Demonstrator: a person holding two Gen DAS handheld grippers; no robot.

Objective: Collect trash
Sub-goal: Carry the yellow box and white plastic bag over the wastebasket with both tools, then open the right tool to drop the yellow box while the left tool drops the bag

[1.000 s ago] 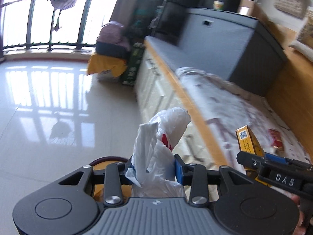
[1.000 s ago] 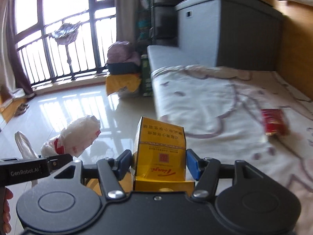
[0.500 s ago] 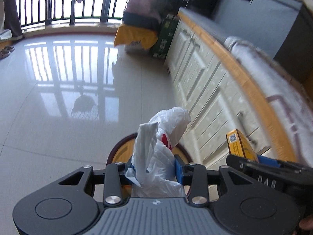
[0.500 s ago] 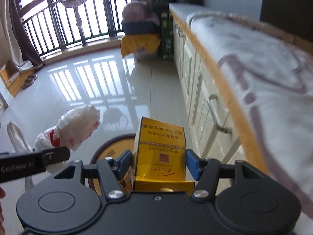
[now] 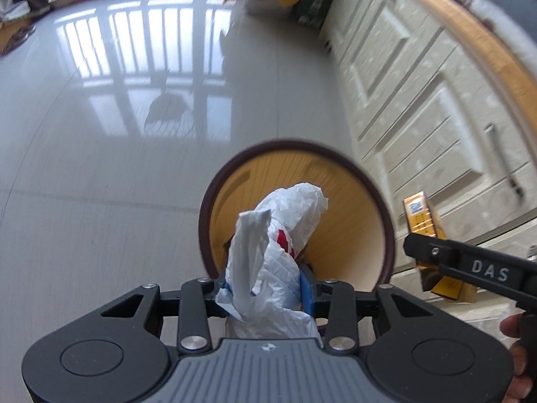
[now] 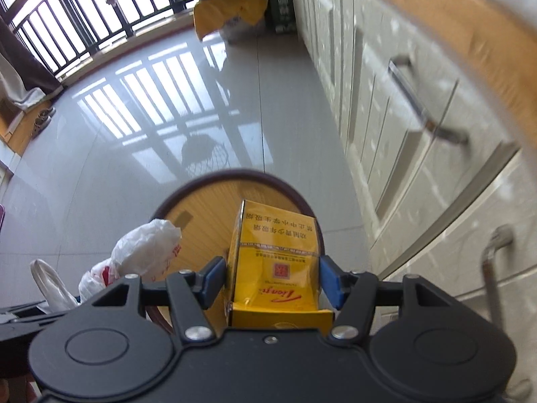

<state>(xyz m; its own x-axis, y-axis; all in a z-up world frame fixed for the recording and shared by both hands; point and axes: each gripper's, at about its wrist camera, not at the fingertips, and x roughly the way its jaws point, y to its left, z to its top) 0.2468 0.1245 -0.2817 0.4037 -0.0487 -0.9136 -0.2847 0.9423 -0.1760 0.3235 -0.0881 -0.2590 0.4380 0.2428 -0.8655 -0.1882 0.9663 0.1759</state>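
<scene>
Both grippers have swung away from the bed and now hang over the round wooden bin (image 5: 376, 201) on the floor by the drawers. The left gripper (image 5: 265, 285) is clamped on a crumpled white plastic bag (image 5: 285, 221), the right gripper (image 6: 272, 278) on a yellow carton (image 6: 275, 255). Both pieces look lined up to drop, though the blur makes the carton's position over the rim hard to judge.
</scene>
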